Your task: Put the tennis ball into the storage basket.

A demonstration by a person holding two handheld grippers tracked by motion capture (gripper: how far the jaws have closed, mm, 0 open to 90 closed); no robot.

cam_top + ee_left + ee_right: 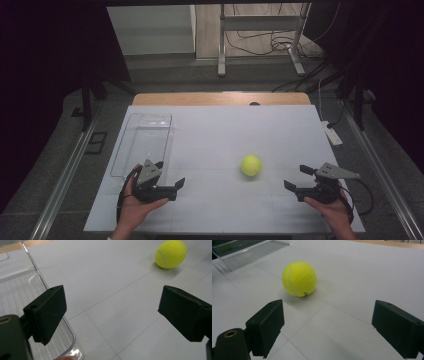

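Note:
A yellow tennis ball (251, 165) lies on the white table top, right of centre. My left gripper (171, 173) rests near the front left, open, its jaws pointing right with nothing between them. In the left gripper view the ball (171, 253) lies far off at the upper right, beyond the open gripper (112, 300). My right gripper (294, 176) stands at the front right, open and empty, pointing left toward the ball. The right gripper view has the ball (299, 278) a short way ahead of the wide jaws (327, 317), left of their midline.
A clear plastic tray (131, 150) lies empty along the table's left side, just behind my left gripper; its corner (22, 287) sits by the left jaw. A wooden table edge (220, 98) runs along the back. A small white device (332, 135) lies off the right edge.

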